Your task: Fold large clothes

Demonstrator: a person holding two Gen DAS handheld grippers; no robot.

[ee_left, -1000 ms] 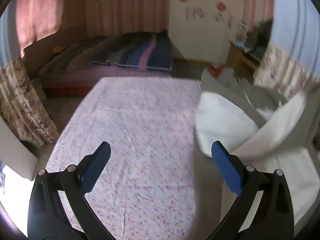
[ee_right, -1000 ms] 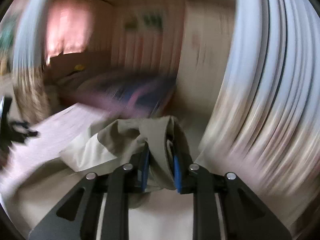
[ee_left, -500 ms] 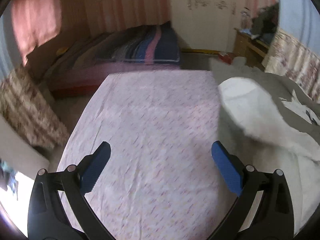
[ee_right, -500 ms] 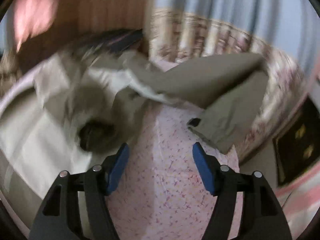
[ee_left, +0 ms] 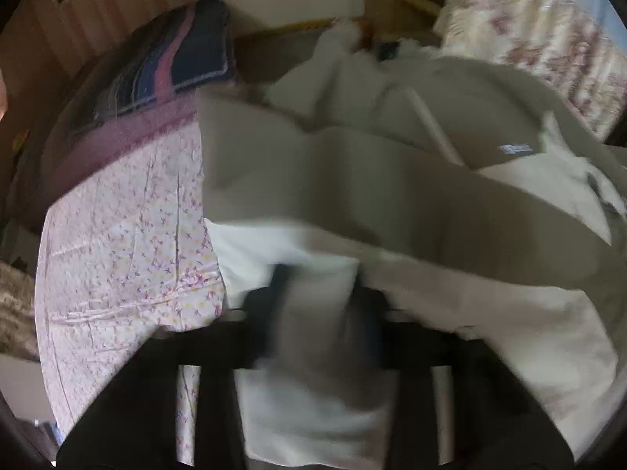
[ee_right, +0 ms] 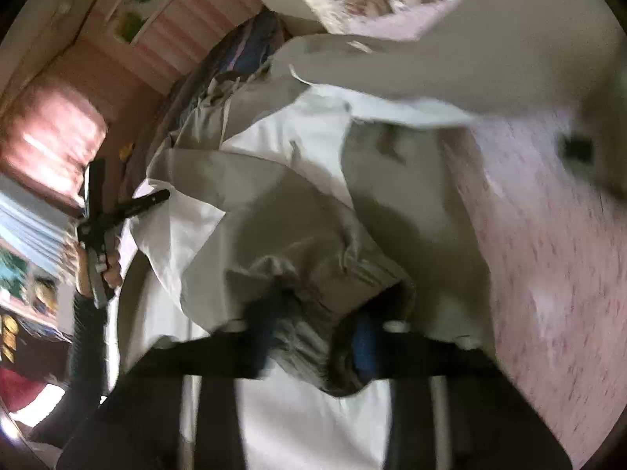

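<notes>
Right wrist: jacket (ee_right: 298, 211) between closing jaws

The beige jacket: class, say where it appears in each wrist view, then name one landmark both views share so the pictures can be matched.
Left wrist view: the beige jacket spreads across the centre and right; its white lining sits between the closing jaws of the left gripper.
Right wrist view: it fills the centre, bunched between the closing jaws of the right gripper.
Shared landmark: the pink floral sheet.
</notes>
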